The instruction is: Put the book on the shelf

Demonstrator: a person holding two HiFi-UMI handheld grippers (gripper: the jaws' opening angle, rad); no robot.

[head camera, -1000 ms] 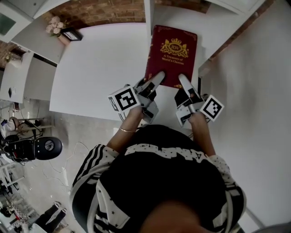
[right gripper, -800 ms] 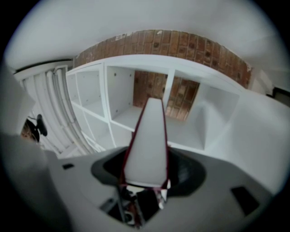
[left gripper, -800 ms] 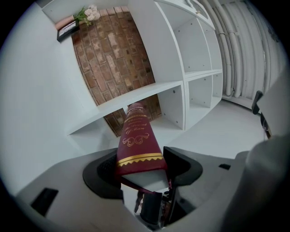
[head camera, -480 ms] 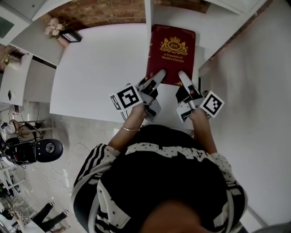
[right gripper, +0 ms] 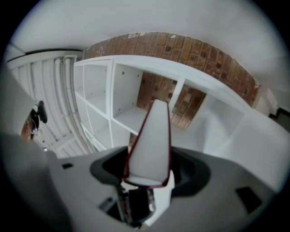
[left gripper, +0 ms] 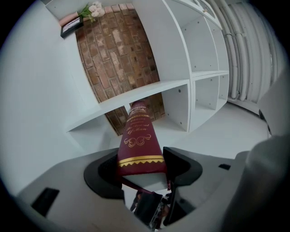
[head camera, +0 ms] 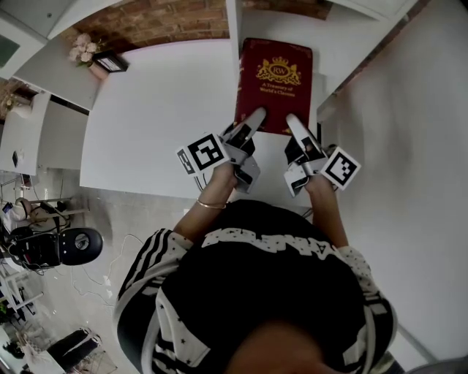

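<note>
The left gripper is clamped on the book at a wide spread, its dark pads against both covers. Its own view looks along the spine, which is maroon with gilt scrollwork and a zigzag band. The right gripper has the same book between its jaws, which have just been opening a little. Its pads look to be on the covers, though the contact lines are soft with blur. That view shows only the pale block of page edges, rimmed by thin red cover lines.

Neither gripper view shows the front cover. The head view does: a gold crest and title on maroon, face up. Both grippers take the near edge side by side, each with a marker cube by the hand. From above only the upper white finger of each gripper shows, and the lower ones are under the book.

The book's far end points at the white shelf. Whether it rests on the white surface or hangs above it I cannot tell. The gripper views show open square compartments with a brick wall behind them, smooth boards against rough brick. A frame and flowers sit at the far corner, small and hazy.
</note>
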